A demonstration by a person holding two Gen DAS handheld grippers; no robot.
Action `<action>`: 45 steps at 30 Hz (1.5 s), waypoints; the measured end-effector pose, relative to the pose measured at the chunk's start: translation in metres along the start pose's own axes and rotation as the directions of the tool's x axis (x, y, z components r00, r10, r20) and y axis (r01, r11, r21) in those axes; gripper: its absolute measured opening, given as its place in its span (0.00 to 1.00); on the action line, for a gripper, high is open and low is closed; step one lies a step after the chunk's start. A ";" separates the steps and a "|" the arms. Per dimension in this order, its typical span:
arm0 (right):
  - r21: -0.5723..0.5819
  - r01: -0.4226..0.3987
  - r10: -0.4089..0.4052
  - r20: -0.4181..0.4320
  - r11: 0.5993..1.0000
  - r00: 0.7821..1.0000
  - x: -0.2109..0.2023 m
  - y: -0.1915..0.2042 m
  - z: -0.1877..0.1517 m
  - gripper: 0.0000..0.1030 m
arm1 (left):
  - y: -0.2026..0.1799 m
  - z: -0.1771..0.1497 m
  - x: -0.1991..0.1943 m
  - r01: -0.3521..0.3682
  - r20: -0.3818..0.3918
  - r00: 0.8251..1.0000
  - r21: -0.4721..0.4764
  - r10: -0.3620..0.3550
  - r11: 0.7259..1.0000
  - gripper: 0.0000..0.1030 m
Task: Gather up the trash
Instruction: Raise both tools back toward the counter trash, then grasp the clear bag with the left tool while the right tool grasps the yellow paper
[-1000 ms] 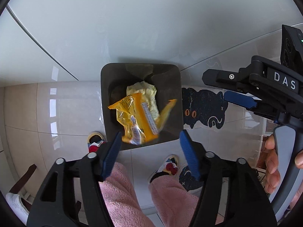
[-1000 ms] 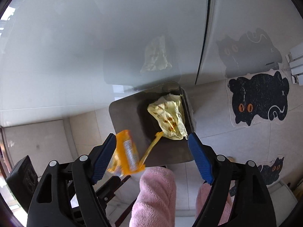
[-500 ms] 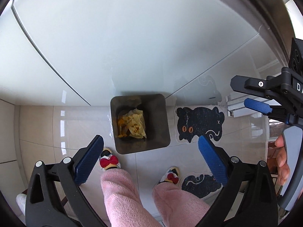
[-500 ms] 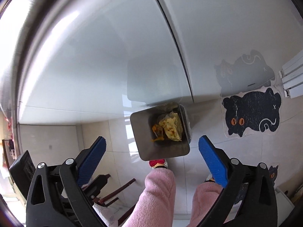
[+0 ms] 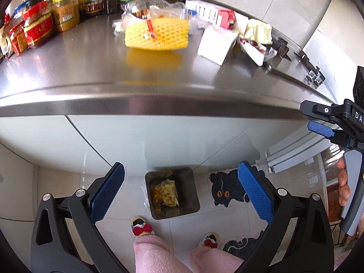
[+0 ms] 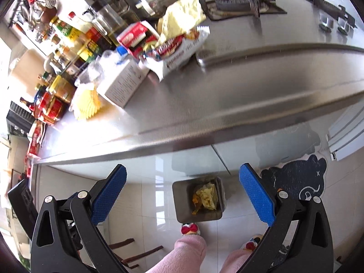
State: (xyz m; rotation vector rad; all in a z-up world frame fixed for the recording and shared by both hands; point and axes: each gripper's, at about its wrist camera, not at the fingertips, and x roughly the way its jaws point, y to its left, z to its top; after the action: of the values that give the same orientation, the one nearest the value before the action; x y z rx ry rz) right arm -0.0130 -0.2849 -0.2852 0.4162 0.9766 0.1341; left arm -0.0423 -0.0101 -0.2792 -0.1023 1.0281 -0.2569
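Note:
A dark square bin (image 5: 192, 191) (image 6: 182, 195) stands on the floor below the counter, holding a crumpled yellow wrapper (image 5: 167, 192) (image 6: 207, 195) and an orange packet. My left gripper (image 5: 180, 192) is open and empty, high above the bin. My right gripper (image 6: 182, 194) is open and empty too, also above the bin; it shows at the right edge of the left wrist view (image 5: 323, 129). On the steel counter (image 5: 91, 68) (image 6: 227, 95) lie a yellow foam net (image 5: 157, 34) (image 6: 87, 102), a white box (image 5: 216, 44) (image 6: 120, 84), snack wrappers (image 5: 252, 45) (image 6: 175, 47) and crumpled yellow paper (image 5: 259, 30) (image 6: 179, 18).
Jars and bottles (image 5: 38, 22) (image 6: 68, 45) line the counter's back left. A crushed clear bottle (image 5: 157, 6) lies behind the foam net. Black cat mats (image 5: 225, 188) (image 6: 295, 177) lie on the floor by the bin. The person's pink-trousered legs and slippers (image 5: 141, 227) stand before the bin.
The orange packet fell from my left gripper into the bin. Both grippers rose and tilted up, so the counter top has come into view. Both stay open.

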 end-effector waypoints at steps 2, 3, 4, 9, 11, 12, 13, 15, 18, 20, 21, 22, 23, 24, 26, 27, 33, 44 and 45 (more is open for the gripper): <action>0.009 0.000 0.000 0.039 1.000 0.999 -0.007 0.001 0.013 0.97 | 0.002 0.013 -0.011 -0.001 0.034 0.999 0.004 0.001 1.000 0.92; 0.013 0.001 -0.002 0.056 1.000 0.998 -0.009 0.002 0.021 0.97 | 0.003 0.020 -0.015 -0.002 0.048 0.999 0.006 0.001 1.000 0.92; 0.015 0.004 -0.005 0.069 1.000 0.998 -0.013 0.004 0.028 0.97 | 0.004 0.027 -0.018 -0.005 0.060 0.998 0.009 0.004 1.000 0.92; 0.017 0.034 -0.035 0.123 0.999 0.992 -0.012 0.012 0.056 0.97 | 0.019 0.060 -0.024 -0.029 0.112 0.993 0.016 0.027 0.999 0.92; 0.015 0.039 -0.040 0.131 0.999 0.991 -0.009 0.015 0.065 0.97 | 0.027 0.072 -0.023 -0.035 0.130 0.991 0.019 0.032 0.999 0.92; 0.014 0.041 -0.042 0.133 0.999 0.990 -0.008 0.017 0.068 0.97 | 0.030 0.078 -0.021 -0.040 0.135 0.990 0.021 0.037 0.999 0.92; 0.014 0.043 -0.044 0.136 0.999 0.990 -0.005 0.019 0.072 0.97 | 0.033 0.083 -0.019 -0.041 0.140 0.989 0.022 0.037 0.999 0.92; 0.016 0.042 -0.044 0.144 0.999 0.989 -0.001 0.023 0.078 0.97 | 0.038 0.096 -0.014 -0.038 0.144 0.989 0.024 0.034 0.999 0.92; 0.014 0.045 -0.046 0.155 0.999 0.987 0.003 0.028 0.086 0.97 | 0.046 0.112 -0.007 -0.035 0.147 0.989 0.020 0.032 0.999 0.92; 0.019 0.054 -0.056 0.158 0.998 0.986 0.008 0.030 0.092 0.97 | 0.051 0.121 -0.003 -0.031 0.150 0.988 0.012 0.029 0.999 0.92; 0.025 0.058 -0.061 0.157 0.998 0.986 0.010 0.030 0.094 0.97 | 0.054 0.125 -0.001 -0.027 0.150 0.988 0.007 0.025 1.000 0.92; 0.032 0.065 -0.069 0.159 0.997 0.985 0.012 0.029 0.096 0.97 | 0.056 0.130 0.000 -0.025 0.152 0.988 0.003 0.024 1.000 0.92; 0.040 0.074 -0.080 0.163 0.996 0.983 0.014 0.028 0.099 0.97 | 0.058 0.134 0.002 -0.022 0.153 0.988 0.002 0.022 1.000 0.92; 0.048 0.085 -0.092 0.170 0.995 0.981 0.015 0.027 0.102 0.97 | 0.059 0.138 0.004 -0.021 0.154 0.988 0.003 0.020 1.000 0.92; 0.056 0.102 -0.111 0.185 0.993 0.976 0.016 0.024 0.111 0.97 | 0.061 0.145 0.007 -0.018 0.156 0.988 0.010 0.016 1.000 0.92; 0.057 0.113 -0.121 0.193 0.992 0.974 0.018 0.024 0.116 0.97 | 0.061 0.149 0.009 -0.017 0.156 0.988 0.016 0.014 1.000 0.92; 0.050 0.150 -0.158 0.217 0.987 0.963 0.030 0.021 0.149 0.97 | 0.061 0.167 0.017 -0.006 0.166 0.986 0.029 0.001 1.000 0.92; 0.042 0.172 -0.177 0.200 0.984 0.964 0.062 0.014 0.180 0.96 | 0.059 0.192 0.045 -0.012 0.105 0.994 0.047 0.007 0.999 0.92; 0.034 0.171 -0.175 0.197 0.985 0.965 0.065 0.014 0.181 0.95 | 0.061 0.193 0.048 -0.018 0.094 0.995 0.041 0.014 0.999 0.92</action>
State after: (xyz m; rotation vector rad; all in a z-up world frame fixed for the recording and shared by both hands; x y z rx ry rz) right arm 0.1741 -0.3037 -0.2417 0.3507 0.8125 -0.0733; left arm 0.1566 0.0289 -0.2325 -0.0677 0.9293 -0.2565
